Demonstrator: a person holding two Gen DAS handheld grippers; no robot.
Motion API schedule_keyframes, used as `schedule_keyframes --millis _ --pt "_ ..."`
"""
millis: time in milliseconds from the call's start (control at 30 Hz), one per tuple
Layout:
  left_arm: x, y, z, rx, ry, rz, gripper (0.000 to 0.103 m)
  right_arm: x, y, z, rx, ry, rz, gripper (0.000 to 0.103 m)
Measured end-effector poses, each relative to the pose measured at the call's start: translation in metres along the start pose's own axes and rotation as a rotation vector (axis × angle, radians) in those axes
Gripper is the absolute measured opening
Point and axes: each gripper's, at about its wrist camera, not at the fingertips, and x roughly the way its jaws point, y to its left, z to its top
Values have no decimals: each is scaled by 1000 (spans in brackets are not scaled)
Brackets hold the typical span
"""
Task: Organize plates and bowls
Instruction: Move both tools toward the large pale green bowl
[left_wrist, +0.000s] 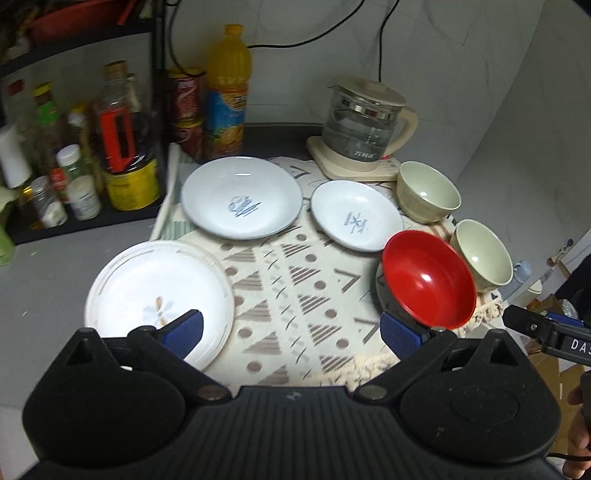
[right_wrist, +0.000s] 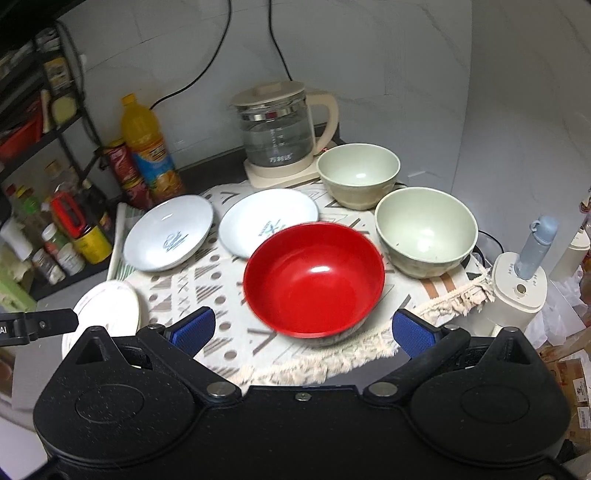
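Note:
On a patterned mat (left_wrist: 295, 280) lie a white flower plate (left_wrist: 155, 295) at front left, a large pale plate (left_wrist: 242, 197), a smaller pale plate (left_wrist: 356, 216), a red bowl (left_wrist: 428, 280) and two green bowls (left_wrist: 428, 195) (left_wrist: 484, 254). My left gripper (left_wrist: 291, 332) is open and empty, above the mat's near edge beside the flower plate. My right gripper (right_wrist: 303, 332) is open and empty, just short of the red bowl (right_wrist: 314, 280). The right wrist view also shows the green bowls (right_wrist: 358, 173) (right_wrist: 424, 232) and the plates (right_wrist: 170, 232) (right_wrist: 267, 219) (right_wrist: 107, 306).
A glass kettle (left_wrist: 365, 125) stands on its base at the back. A juice bottle (left_wrist: 227, 92), cans and a rack of condiment bottles (left_wrist: 74, 162) crowd the left. A white appliance (right_wrist: 521, 291) stands off the table's right edge.

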Motion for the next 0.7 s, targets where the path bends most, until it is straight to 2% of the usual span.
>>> schedule_keyframes --millis 300,433,700 --pt "47 0 41 43 56 -48 100 29 -9 21 69 15 -27 103" --pt "62 -6 53 78 80 -65 100 39 -15 27 102 30 -50 103" --pt "90 -22 66 86 129 -92 99 58 -35 37 151 57 -80 103"
